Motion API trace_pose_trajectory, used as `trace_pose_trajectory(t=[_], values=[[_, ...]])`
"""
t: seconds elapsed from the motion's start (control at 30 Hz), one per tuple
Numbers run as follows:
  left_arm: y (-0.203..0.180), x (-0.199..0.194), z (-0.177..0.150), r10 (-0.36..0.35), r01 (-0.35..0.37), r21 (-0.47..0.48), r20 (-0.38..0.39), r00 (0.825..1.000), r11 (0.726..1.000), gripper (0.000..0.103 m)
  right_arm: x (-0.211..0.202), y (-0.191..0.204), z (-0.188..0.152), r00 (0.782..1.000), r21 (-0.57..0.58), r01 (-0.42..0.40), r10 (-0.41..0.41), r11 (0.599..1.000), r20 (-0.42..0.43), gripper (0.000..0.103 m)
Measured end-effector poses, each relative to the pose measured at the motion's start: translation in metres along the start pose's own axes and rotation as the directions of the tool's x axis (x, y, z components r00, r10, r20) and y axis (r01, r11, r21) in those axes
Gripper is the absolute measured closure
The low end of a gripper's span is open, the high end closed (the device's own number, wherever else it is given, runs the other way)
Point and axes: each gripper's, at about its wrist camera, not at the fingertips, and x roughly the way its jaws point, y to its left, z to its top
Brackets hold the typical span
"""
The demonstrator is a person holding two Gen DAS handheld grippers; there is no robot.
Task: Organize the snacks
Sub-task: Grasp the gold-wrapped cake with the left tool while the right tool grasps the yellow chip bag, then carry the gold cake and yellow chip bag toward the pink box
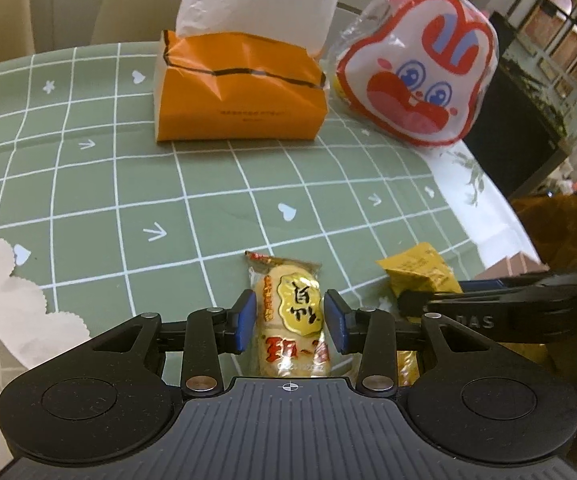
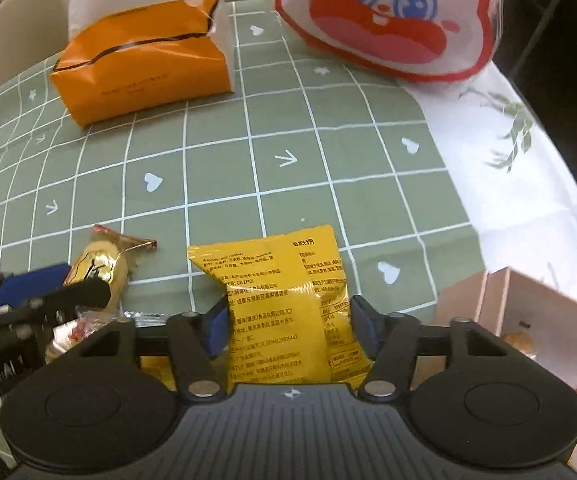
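We've got the left tongs [image 1: 290, 316] clamped on the rice cracker pack [image 1: 292, 316]. Right tongs [image 2: 290, 326] are clamped on the yellow snack bag [image 2: 284, 300], with the pink box [image 2: 528, 320] just right of them on the surface [image 2: 288, 120].

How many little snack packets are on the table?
2 clear ones: a rice cracker between the left fingers and a yellow packet between the right fingers. More wrappers beneath them may be hidden.

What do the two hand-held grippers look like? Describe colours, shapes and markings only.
Both match. The left hand-held gripper and right hand-held gripper each have blue pads on black scissor-like linkage arms with silver pivot pins. Behind sits a ribbed dark grey body with a small white crosshair mark, flanked by two rounded black housings with circular insets. White lettering shows on their sides. No cables, hands or sleeves are visible.
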Motion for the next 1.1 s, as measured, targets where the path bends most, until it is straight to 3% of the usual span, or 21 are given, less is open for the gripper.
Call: trace_pose_trajectory(t=[0.1, 0.3, 0.5, 0.6, 0.83, 1.1], values=[[-0.006, 0.003, 0.000, 0.001, -0.001, 0.022, -0.016, 1.000, 1.000, 0.061, -0.017, -0.010, 0.001, 0.999, 0.039, -0.030, 0.029, 0.999, 0.027, 0.046], [-0.019, 0.019, -0.007, 0.101, -0.095, 0.110, -0.058, 0.993, 0.989, 0.057, -0.058, -0.020, -0.011, 0.991, 0.099, -0.126, 0.121, 0.987, 0.056, 0.046], [-0.019, -0.001, -0.010, 0.093, -0.091, 0.103, -0.009, 0.996, 0.990, 0.063, -0.108, -0.019, -0.063, 0.958, 0.088, -0.281, 0.274, 0.956, 0.084, 0.046], [-0.032, -0.026, -0.015, 0.090, -0.096, 0.168, 0.041, 0.995, 0.981, 0.063, -0.129, -0.020, -0.097, 0.954, 0.081, -0.294, 0.287, 0.952, 0.093, 0.046], [-0.070, -0.080, -0.040, -0.028, 0.014, 0.215, 0.061, 0.998, 0.977, 0.063, -0.141, -0.041, -0.172, 0.958, 0.157, -0.287, 0.282, 0.945, 0.051, 0.046], [-0.104, -0.098, -0.123, -0.128, 0.147, 0.262, -0.088, 0.988, 0.954, 0.063, -0.135, -0.070, -0.247, 0.978, 0.271, -0.204, 0.206, 0.941, 0.019, 0.046]])
